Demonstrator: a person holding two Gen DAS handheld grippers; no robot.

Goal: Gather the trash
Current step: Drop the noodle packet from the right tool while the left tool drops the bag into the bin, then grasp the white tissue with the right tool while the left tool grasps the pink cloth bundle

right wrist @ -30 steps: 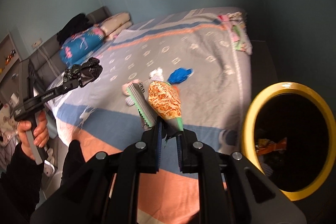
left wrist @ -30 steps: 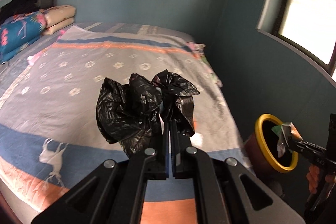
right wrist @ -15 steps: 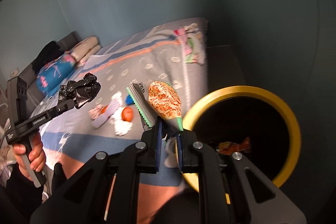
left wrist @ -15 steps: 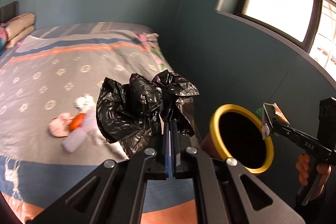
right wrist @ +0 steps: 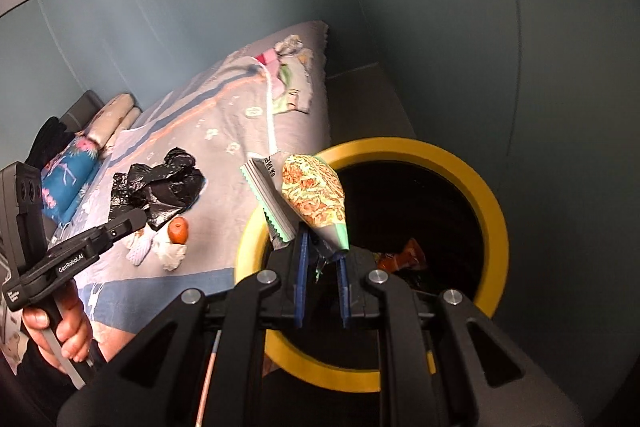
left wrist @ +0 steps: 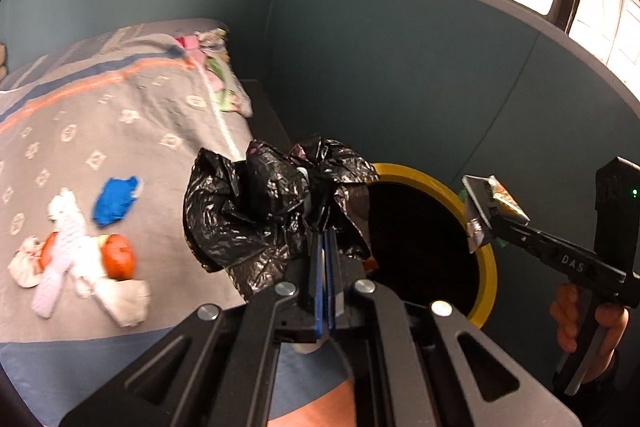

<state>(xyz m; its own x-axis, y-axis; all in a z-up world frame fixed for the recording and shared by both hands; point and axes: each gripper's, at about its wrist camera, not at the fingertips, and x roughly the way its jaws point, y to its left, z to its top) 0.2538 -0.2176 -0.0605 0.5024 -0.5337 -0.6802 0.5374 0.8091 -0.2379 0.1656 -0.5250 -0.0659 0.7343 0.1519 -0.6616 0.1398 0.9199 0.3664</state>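
Scene: You stand at the bed's foot-end corner, both hands loaded, the round black bin with the yellow rim on the floor beside it.
Left gripper: Your left gripper has its jaws pressed together on a crumpled black plastic bag, which bunches up above the fingertips.
Right gripper: Your right gripper has its jaws nearly together, clamped on the tail of a flattened noodle-print snack wrapper with green trim; the wrapper stands upright, long axis running away from the jaws.
Key relation: The wrapper hangs over the bin's near-left rim, the dark mouth directly beyond and below it. The black bag sits just off the rim's bed side, not yet over the opening. Your right hand looks the nearer to a drop.
Inside the bin: An orange wrapper lies within.
Left on the bed: White crumpled tissues, an orange round piece and a blue scrap lie near the edge facing you.
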